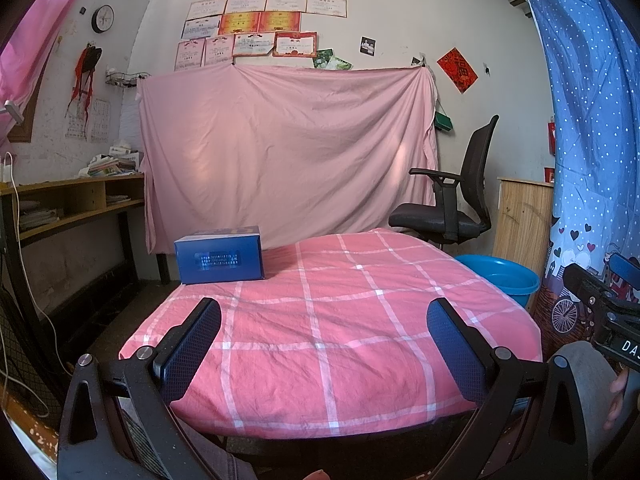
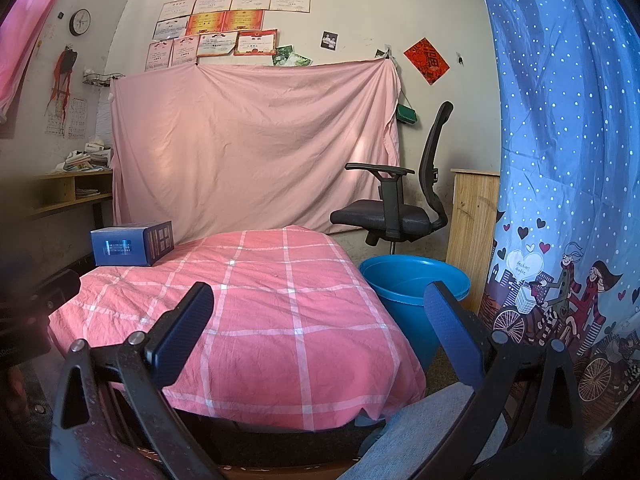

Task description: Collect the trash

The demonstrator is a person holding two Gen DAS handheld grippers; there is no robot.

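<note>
A blue cardboard box (image 1: 220, 255) (image 2: 132, 243) lies at the far left corner of a table covered by a pink checked cloth (image 1: 340, 320) (image 2: 260, 300). A blue plastic bucket (image 1: 500, 278) (image 2: 412, 300) stands on the floor to the table's right. My left gripper (image 1: 324, 344) hovers open over the near part of the cloth, nothing between its fingers. My right gripper (image 2: 316, 336) is open too, over the table's near right side, with the bucket just beyond its right finger (image 2: 452, 332). The right gripper's body (image 1: 604, 304) shows at the edge of the left wrist view.
A black office chair (image 1: 452, 200) (image 2: 400, 200) stands behind the table and bucket. A pink sheet (image 1: 280, 152) hangs on the back wall. A wooden shelf desk (image 1: 72, 200) with papers runs along the left. A blue patterned curtain (image 2: 560, 160) and a wooden cabinet (image 2: 472, 232) close the right side.
</note>
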